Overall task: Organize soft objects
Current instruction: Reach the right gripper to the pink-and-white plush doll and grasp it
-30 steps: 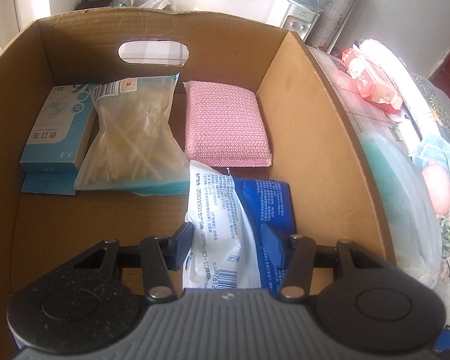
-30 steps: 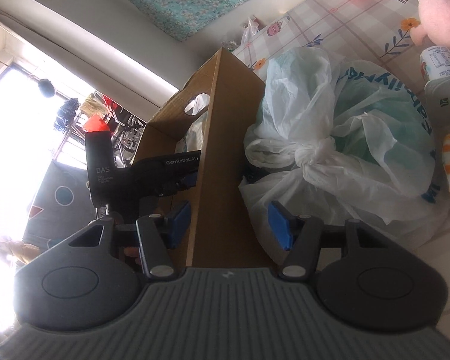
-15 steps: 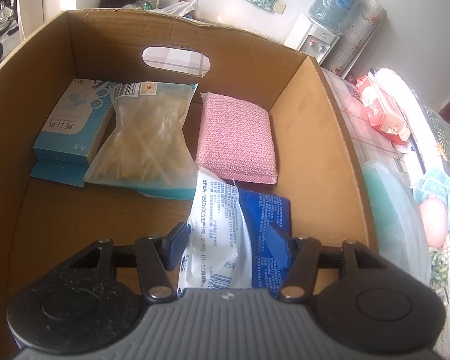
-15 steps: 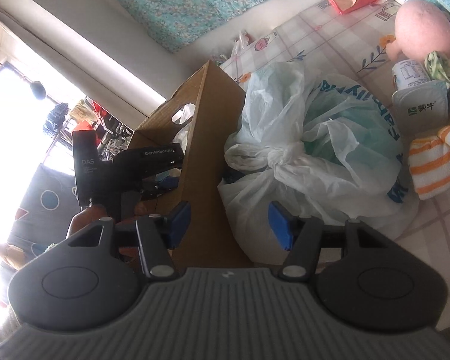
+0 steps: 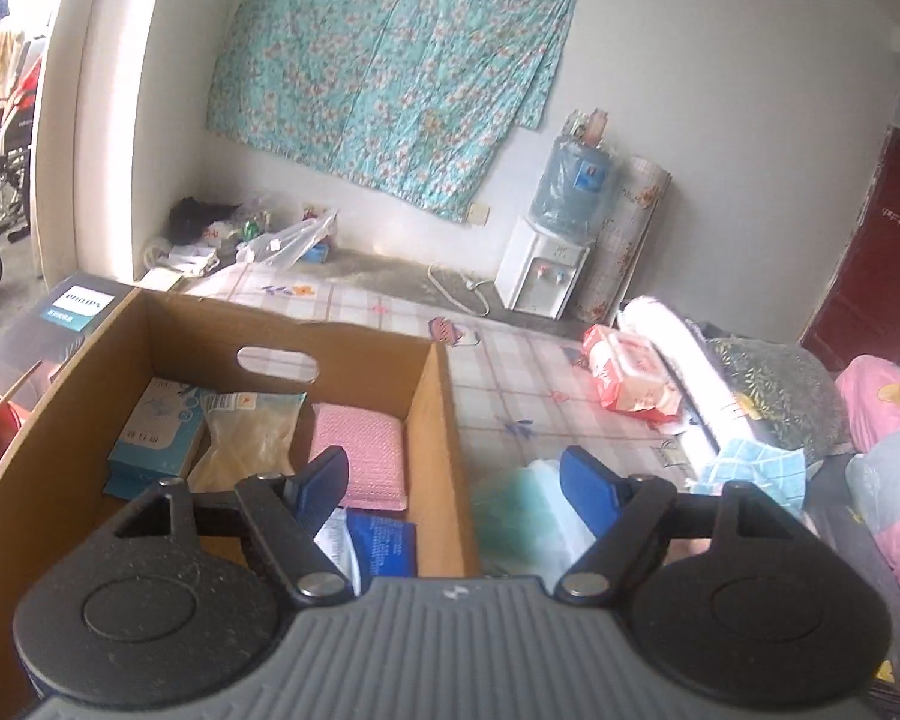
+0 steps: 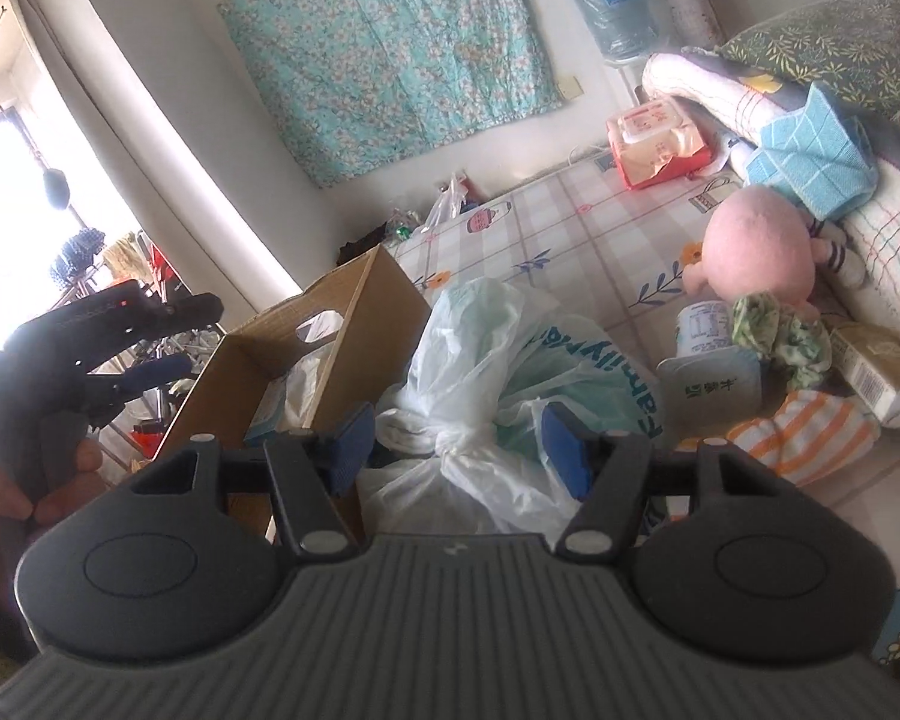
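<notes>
Left claw (image 5: 453,483) has risen out of the cardboard box (image 5: 435,420) since a second ago, leaving the blue-and-white packet (image 5: 369,546) inside.

I see its jaws opening wide with nothing between them; the packet lies on the box floor just before the pink sponge (image 5: 357,456). My right claw (image 6: 456,447), opening too and empty, hovers over the knotted plastic bag (image 6: 510,396) beside the box.

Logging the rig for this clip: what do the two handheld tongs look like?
Both tongs match: the left tongs and right tongs have blue pads on black linkage arms with silver pivot pins, two round black housings and a ribbed grey body. Seen from the right wrist view, the left unit is black with small white lettering, too blurred to read.
</notes>
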`<move>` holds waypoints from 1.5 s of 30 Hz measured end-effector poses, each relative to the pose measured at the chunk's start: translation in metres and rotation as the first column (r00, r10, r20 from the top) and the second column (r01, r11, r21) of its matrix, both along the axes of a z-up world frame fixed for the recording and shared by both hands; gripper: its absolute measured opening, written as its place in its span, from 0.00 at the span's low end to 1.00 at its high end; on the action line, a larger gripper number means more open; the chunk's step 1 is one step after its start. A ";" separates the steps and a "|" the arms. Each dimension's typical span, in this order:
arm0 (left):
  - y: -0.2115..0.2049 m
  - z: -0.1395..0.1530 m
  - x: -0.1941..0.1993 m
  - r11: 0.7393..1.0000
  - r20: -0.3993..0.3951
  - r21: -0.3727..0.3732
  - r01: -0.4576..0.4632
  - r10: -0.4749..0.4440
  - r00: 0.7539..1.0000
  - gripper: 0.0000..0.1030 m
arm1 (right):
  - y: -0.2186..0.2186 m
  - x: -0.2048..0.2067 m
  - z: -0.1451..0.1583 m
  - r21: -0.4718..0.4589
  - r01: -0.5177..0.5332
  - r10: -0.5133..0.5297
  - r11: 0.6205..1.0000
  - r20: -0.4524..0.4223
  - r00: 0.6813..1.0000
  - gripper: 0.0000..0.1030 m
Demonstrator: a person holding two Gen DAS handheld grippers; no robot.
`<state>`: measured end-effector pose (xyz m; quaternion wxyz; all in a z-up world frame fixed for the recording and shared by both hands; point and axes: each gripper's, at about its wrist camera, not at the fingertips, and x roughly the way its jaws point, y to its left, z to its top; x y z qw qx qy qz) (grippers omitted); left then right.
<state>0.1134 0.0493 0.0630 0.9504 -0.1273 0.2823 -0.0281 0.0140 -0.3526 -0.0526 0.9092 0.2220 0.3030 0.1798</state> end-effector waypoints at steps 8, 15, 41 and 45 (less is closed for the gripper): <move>-0.113 -0.018 0.004 0.978 0.039 0.063 0.198 -0.201 0.979 0.78 | -0.075 0.041 0.024 -0.118 0.133 -0.126 0.984 0.064 0.990 0.71; -0.165 -0.061 0.026 0.960 -0.042 0.133 0.246 -0.243 0.969 0.71 | -0.080 0.114 0.019 -0.388 0.008 0.015 0.922 0.056 0.998 0.75; -0.102 -0.054 0.042 0.993 -0.055 0.059 0.104 -0.101 0.993 0.69 | 0.026 0.239 -0.058 -0.783 -0.567 0.411 0.257 -0.443 0.797 0.15; -0.104 -0.054 0.037 0.991 -0.060 0.035 0.126 -0.123 0.991 0.69 | -0.001 0.220 -0.025 -0.790 -0.466 0.387 0.399 -0.316 0.866 0.12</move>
